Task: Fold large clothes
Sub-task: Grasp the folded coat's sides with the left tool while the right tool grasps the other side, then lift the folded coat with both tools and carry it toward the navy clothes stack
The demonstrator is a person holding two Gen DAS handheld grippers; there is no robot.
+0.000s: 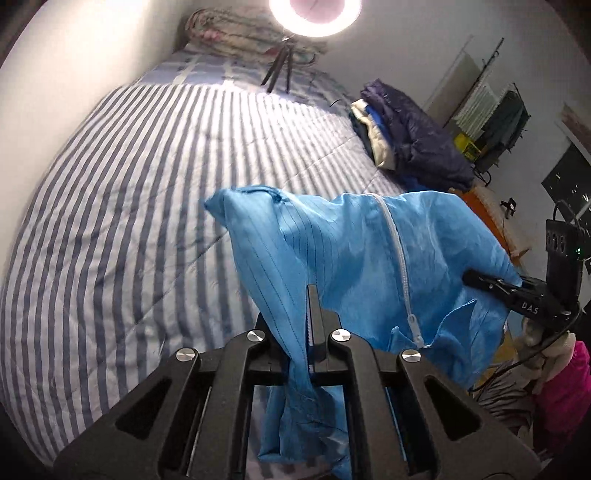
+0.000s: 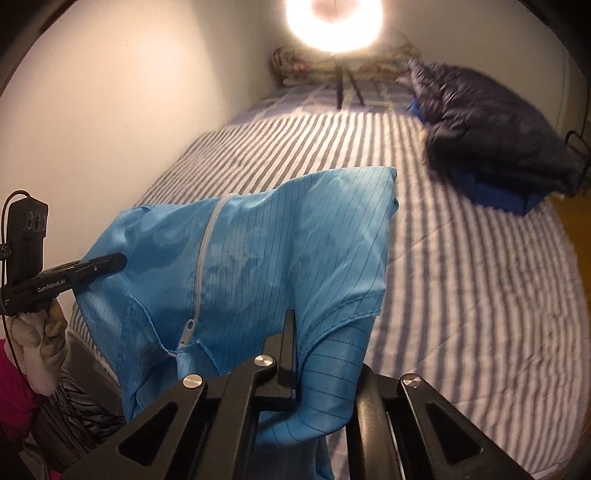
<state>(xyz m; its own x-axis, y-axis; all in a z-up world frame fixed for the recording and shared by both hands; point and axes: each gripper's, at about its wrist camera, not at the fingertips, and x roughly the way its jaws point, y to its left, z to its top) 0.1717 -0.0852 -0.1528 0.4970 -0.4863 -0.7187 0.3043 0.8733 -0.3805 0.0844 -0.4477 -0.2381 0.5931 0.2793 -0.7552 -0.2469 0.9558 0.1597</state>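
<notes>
A light blue pinstriped garment (image 1: 332,251) with a white zipper hangs in the air between my two grippers, above the near end of the striped bed (image 1: 129,177). My left gripper (image 1: 312,295) is shut on one edge of it; cloth drapes down between its fingers. My right gripper (image 2: 291,321) is shut on the other side of the garment (image 2: 258,251), near a sleeve seam. The right gripper also shows in the left wrist view (image 1: 480,280), and the left gripper in the right wrist view (image 2: 107,263).
A stack of folded clothes topped by a dark navy puffer jacket (image 1: 417,136) lies at the bed's right side, also in the right wrist view (image 2: 491,125). A ring light on a tripod (image 1: 280,66) stands at the far end by a floral quilt (image 1: 240,33). A wall runs along the left.
</notes>
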